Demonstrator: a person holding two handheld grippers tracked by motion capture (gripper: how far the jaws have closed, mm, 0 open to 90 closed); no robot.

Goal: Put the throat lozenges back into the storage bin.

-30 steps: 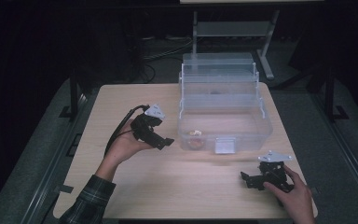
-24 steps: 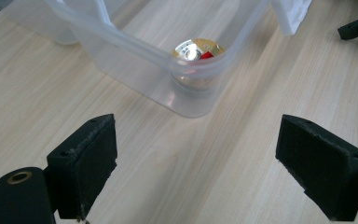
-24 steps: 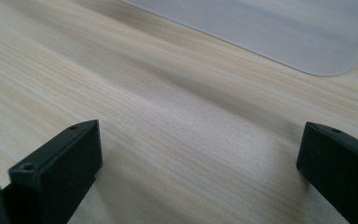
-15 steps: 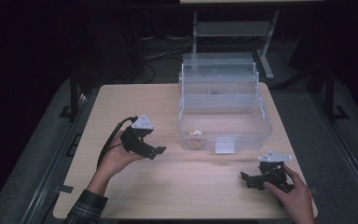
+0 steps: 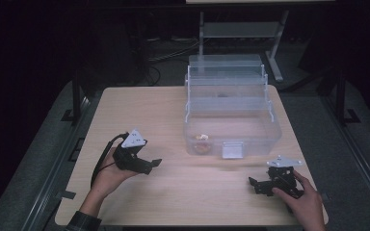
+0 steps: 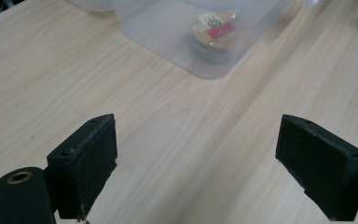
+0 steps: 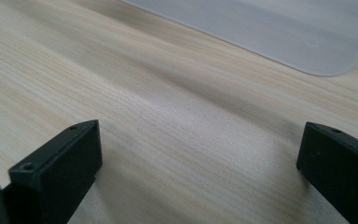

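Clear plastic bin (image 5: 231,130) holds a small tin (image 6: 216,31); left gripper (image 6: 196,172), jaws spread, faces it at 12 o'clock, positioned for approach.

text: none legible | tin (image 6: 216,32) label: red band, print too blurred

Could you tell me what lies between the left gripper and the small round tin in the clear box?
Bare wooden table, then the clear box wall: the left gripper view shows its open left gripper facing the tin through that wall.
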